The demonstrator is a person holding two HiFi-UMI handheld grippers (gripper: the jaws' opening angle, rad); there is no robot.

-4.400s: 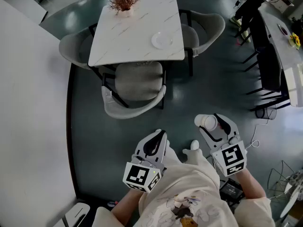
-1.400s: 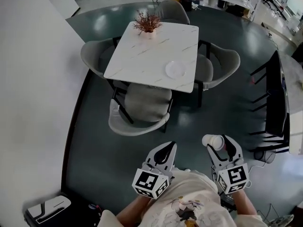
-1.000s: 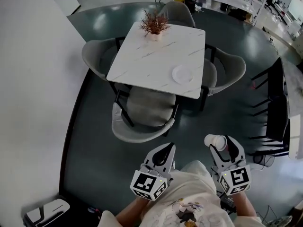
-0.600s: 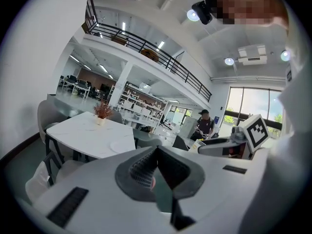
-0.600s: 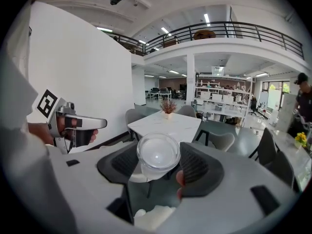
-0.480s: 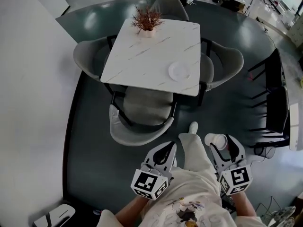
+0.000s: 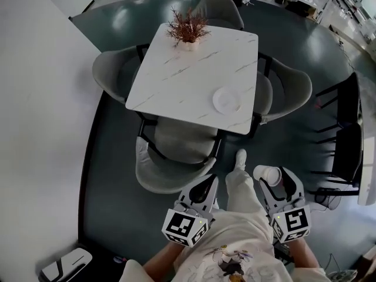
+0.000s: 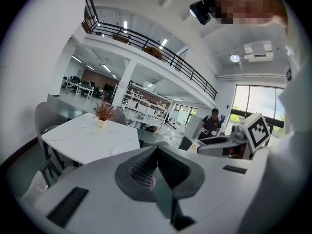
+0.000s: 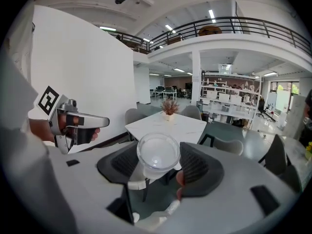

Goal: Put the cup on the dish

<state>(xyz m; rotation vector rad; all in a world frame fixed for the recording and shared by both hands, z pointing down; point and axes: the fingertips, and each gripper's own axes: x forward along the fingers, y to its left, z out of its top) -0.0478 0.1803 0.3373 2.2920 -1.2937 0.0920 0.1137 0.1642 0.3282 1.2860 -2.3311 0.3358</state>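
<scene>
Clamping the cup (image 9: 157, 152) between both pads, the right gripper (image 9: 158, 165) is held low in front of the person's torso, on the right side. The cup is white and lies tilted on its side in the jaws; the right gripper view shows one round end facing the camera. The head view shows the same grip, with the cup projecting forward and left of the jaw tips.

The left gripper (image 8: 155, 165) is held at the same level on the left side. Its jaws are pressed together with nothing between them. Each gripper carries its marker cube at the rear, facing upward in the head view.

Between the two grippers, one leg (image 7: 241, 187) in light trousers extends forward, ending in a white shoe (image 7: 239, 157) on the dark green floor (image 7: 282, 140).

Just beyond the shoe stands a grey chair (image 7: 167, 172), tucked partly under the near edge of a square white table (image 7: 182, 81) with a faint marble pattern. The dish (image 7: 227, 100), round, white and bare, lies on the table near its near right corner, well apart from the cup. A potted plant (image 7: 187, 28) with reddish twigs stands at the far edge of the table. A white wall (image 7: 41, 128) runs along the left side.
</scene>
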